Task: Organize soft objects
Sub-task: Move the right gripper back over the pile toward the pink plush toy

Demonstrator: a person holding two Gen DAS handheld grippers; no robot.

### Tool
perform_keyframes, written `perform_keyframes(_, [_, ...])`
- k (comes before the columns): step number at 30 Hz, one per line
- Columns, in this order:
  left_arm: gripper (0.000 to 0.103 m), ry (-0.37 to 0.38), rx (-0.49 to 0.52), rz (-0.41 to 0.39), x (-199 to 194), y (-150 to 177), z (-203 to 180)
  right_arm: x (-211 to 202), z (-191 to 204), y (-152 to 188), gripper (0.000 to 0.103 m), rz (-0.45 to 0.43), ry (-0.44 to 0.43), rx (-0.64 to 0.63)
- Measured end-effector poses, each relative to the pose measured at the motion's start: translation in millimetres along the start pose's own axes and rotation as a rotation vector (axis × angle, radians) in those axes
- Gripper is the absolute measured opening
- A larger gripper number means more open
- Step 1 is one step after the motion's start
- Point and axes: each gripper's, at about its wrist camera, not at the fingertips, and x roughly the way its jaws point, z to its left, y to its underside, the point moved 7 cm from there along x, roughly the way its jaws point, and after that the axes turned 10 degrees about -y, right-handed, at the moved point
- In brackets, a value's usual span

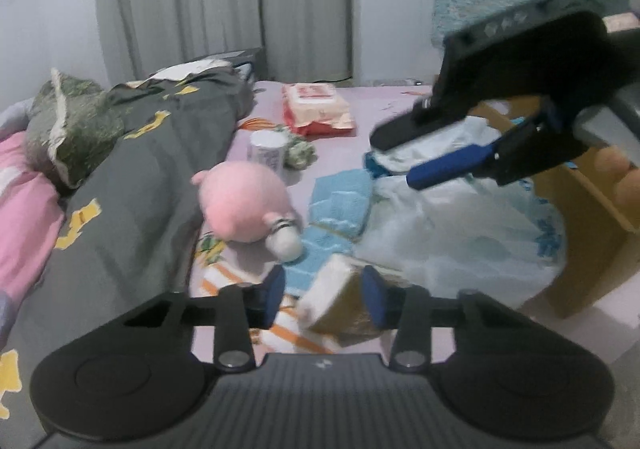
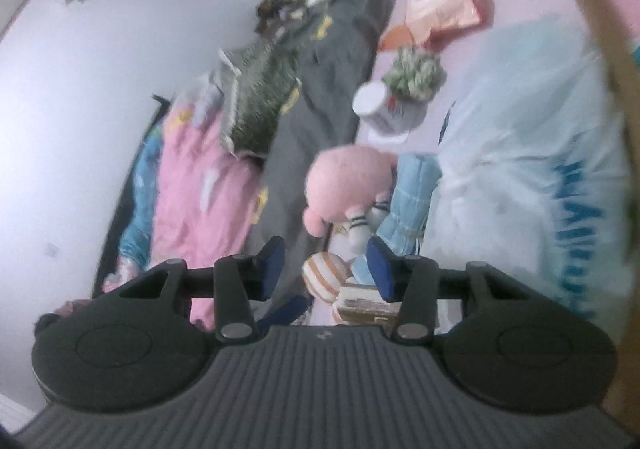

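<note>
Soft objects sit mid-frame on the lilac bed sheet (image 1: 384, 105): round pink plush toy (image 1: 244, 201) with white striped feet lies centre-left, touching the grey duvet with yellow patches (image 1: 140, 177) on its left. Folded light-blue terry towel (image 1: 340, 205) is just right of the plush, its right edge against the crumpled white plastic bag with blue print (image 1: 460, 225). Behind the plush: white cylindrical tub (image 1: 266, 153), with a green-and-white fuzzy bundle (image 1: 300, 151) touching it, and further back a red-and-pink flat soft pack (image 1: 318, 109). Left gripper (image 1: 325, 301), bottom centre, is narrowed around a small white-and-tan tissue pack (image 1: 340, 309), which sits tilted. The right-hand pad looks to be against it and a sliver of gap shows at the other pad. Too blurred to tell whether it is actually clamped. Right gripper (image 1: 394, 160) comes in from the upper right above the bag, jaws partly apart, nothing between them. The right wrist view agrees, with empty space between its pads. That view also shows an orange-and-white striped ball (image 2: 326, 277) bottom centre, just beside the tissue pack. Tan cardboard box (image 1: 580, 209) stands at the right edge, next to the bag.
</note>
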Motion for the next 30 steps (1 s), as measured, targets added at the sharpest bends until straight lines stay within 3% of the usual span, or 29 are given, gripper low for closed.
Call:
perform_keyframes(8, [0.029, -0.004, -0.051, 0.079, 29.0, 13.0, 18.4, 48.2, -21.8, -11.7, 0.039, 0.041, 0.191, -0.008])
perform_keyframes(15, [0.029, -0.002, -0.048, 0.076, 38.2, 16.7, 22.4, 78.3, -45.0, -28.6, 0.039, 0.055, 0.334, 0.020])
perform_keyframes(30, [0.029, 0.023, -0.043, 0.058, 41.6, 15.4, 22.4, 116.7, -65.1, -34.6, 0.044, 0.037, 0.376, 0.062])
